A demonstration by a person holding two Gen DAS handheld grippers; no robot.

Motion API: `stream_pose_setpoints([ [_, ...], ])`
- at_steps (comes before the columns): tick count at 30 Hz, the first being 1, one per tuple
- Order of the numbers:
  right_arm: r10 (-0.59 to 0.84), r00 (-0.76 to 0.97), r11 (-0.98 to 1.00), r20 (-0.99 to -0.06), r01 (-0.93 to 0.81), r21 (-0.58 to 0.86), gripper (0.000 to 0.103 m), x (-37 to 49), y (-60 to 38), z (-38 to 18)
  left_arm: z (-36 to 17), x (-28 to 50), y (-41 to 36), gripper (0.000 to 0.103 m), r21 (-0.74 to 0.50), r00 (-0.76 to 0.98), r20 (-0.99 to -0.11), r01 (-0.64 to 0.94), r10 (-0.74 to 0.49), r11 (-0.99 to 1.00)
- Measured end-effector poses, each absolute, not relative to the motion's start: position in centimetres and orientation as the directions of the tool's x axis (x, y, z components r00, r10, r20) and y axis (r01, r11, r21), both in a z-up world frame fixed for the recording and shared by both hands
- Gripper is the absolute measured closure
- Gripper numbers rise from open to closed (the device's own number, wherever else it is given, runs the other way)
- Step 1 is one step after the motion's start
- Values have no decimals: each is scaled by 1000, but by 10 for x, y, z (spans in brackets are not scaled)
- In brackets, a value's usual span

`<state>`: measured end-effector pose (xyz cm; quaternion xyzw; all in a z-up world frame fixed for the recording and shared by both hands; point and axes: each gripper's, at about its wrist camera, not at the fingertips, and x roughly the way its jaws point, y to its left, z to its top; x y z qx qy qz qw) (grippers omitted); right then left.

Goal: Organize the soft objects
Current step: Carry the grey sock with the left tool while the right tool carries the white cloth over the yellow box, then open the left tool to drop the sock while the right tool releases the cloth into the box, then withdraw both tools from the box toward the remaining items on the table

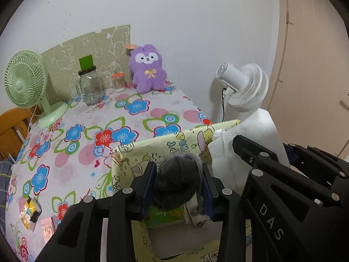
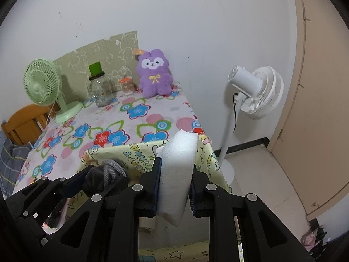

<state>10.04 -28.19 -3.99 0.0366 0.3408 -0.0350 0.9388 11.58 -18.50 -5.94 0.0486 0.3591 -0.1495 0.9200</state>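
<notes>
A rolled dark grey sock [image 1: 176, 181] sits between the blue pads of my left gripper [image 1: 178, 169], which is shut on it. It hangs just above the open top of a yellow cartoon-printed box [image 1: 165, 144] at the table's near right corner. Green packaging and pale cloth lie inside the box. In the right wrist view, my right gripper [image 2: 176, 167] is shut on a thick white foam-like pad [image 2: 178, 163], held upright over the same box [image 2: 135, 152]. The sock [image 2: 98, 179] and the left gripper's fingers [image 2: 74, 181] show at its lower left.
A flowered cloth covers the table [image 1: 87, 120]. At its back stand a purple plush [image 1: 147, 69], a glass jar [image 1: 90, 87], a small orange-lidded pot [image 1: 118, 81] and a green desk fan [image 1: 24, 80]. A white standing fan [image 2: 255, 91] stands right of the table, and a wooden chair [image 1: 11, 128] on the left.
</notes>
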Motion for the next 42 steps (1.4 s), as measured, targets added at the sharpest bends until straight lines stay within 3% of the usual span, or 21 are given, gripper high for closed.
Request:
stream_pose_setpoints([
  [1,-40,764,995,-644,91,46,78,101,-282,-41,-61,116,-185,60,-17,691,-682,313,-240,950],
  [4,-47,765,995,-642,93,38,76,103,-281,-44,-65,116,-186,40,-11,677,-697,319,-236,948],
  [9,-57,744,995,-666,96,22,69,110,-280,-56,-74,116,-188,35,-5,655,-718,334,-236,943],
  [13,-49,742,995,-669,95,33,39,109,-280,-60,-75,116,-188,30,-9,649,-722,335,-238,942],
  [22,-55,758,995,-651,94,26,20,105,-277,-56,-72,114,-186,21,-9,655,-718,327,-234,945],
  [35,-81,793,995,-604,102,1,9,88,-264,-38,-56,99,-170,11,-12,687,-684,324,-245,946],
  [42,-76,808,994,-584,107,18,8,75,-253,-29,-47,87,-157,9,-7,712,-660,313,-239,950],
])
